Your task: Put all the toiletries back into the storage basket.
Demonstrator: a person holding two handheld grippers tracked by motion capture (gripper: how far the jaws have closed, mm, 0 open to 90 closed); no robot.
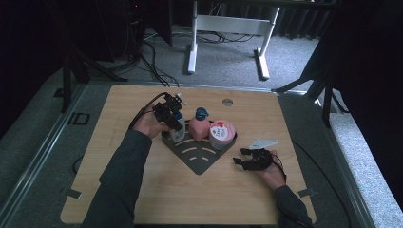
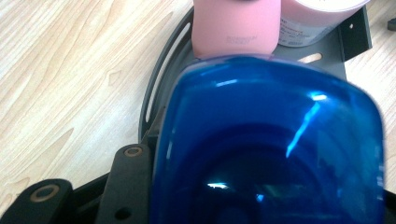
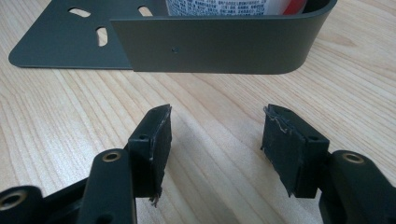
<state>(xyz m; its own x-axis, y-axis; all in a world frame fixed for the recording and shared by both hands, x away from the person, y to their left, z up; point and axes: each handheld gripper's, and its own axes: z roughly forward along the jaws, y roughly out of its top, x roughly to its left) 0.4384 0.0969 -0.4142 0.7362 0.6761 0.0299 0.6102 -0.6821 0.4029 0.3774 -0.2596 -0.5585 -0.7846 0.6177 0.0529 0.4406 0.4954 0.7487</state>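
Observation:
A white bottle (image 1: 178, 134) with a blue cap (image 2: 271, 140) stands at the left corner of a dark slotted tray (image 1: 199, 159). My left gripper (image 1: 172, 118) comes at it from above and is shut on its top; one black finger (image 2: 130, 177) lies against the cap's side. Right beside it on the tray (image 2: 159, 98) are a pink bottle (image 1: 198, 127) and a pink-lidded tub (image 1: 222, 133). My right gripper (image 1: 242, 156) rests low on the table to the right of the tray, open, with bare wood between its jaws (image 3: 215, 135) and the tray wall (image 3: 215, 46) just ahead.
The wooden table (image 1: 142, 190) has a round grommet (image 1: 227, 101) near its far edge. Beyond the table stand a white desk frame (image 1: 192, 52) and cables on grey carpet. Dark stands flank both sides.

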